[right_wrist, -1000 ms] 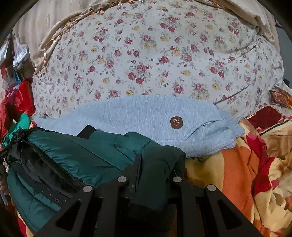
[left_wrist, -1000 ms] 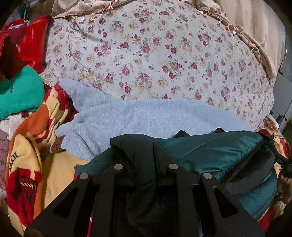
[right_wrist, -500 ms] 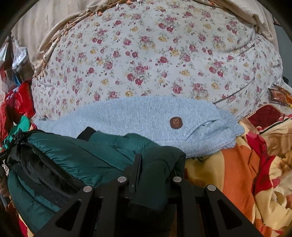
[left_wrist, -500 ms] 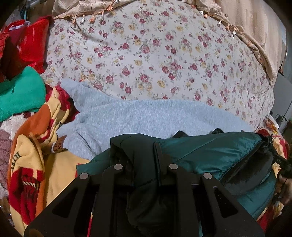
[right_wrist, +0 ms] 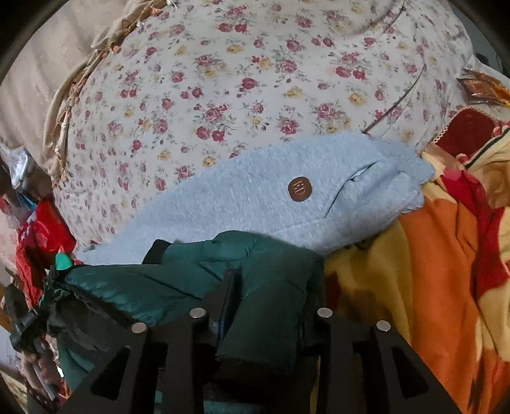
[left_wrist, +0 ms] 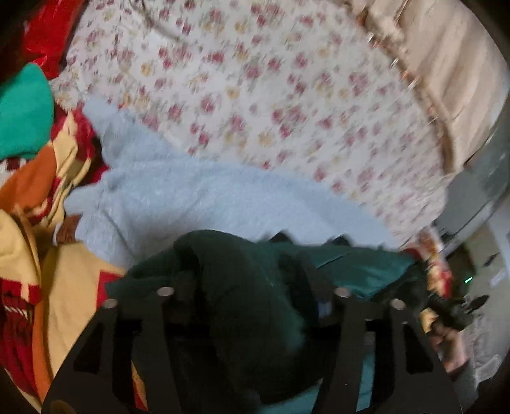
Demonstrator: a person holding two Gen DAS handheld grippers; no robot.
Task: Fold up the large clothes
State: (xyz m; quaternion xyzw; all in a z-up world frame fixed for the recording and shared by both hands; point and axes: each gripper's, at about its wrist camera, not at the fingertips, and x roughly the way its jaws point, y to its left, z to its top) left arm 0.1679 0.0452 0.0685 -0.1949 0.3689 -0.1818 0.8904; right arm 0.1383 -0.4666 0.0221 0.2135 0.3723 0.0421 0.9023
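Note:
A dark green puffer jacket (left_wrist: pixel 357 270) lies folded on the bed, just in front of a light blue fleece garment (left_wrist: pixel 197 197). The blurred left wrist view shows my left gripper (left_wrist: pixel 242 270) with its jaws opening wide; a fold of the jacket lies loose between the fingers. My right gripper (right_wrist: pixel 274 277) has its jaws opening slightly, and the jacket's (right_wrist: pixel 267 305) other end still fills the gap and touches the fingers (right_wrist: pixel 231 280). The blue fleece (right_wrist: pixel 255 197) carries a round brown patch (right_wrist: pixel 299 189).
A floral quilt (right_wrist: pixel 255 79) bulges behind the clothes. An orange, yellow and red blanket (right_wrist: pixel 430 254) covers the bed on the right, and also shows at the left as blanket (left_wrist: pixel 47 270). A teal cloth (left_wrist: pixel 22 111) and red cloth (left_wrist: pixel 54 28) lie at the far left.
The left gripper's fingers have spread wide apart and let the jacket fold go; its view has swung and tilted. The right gripper's fingers have parted a little and that view has rolled.

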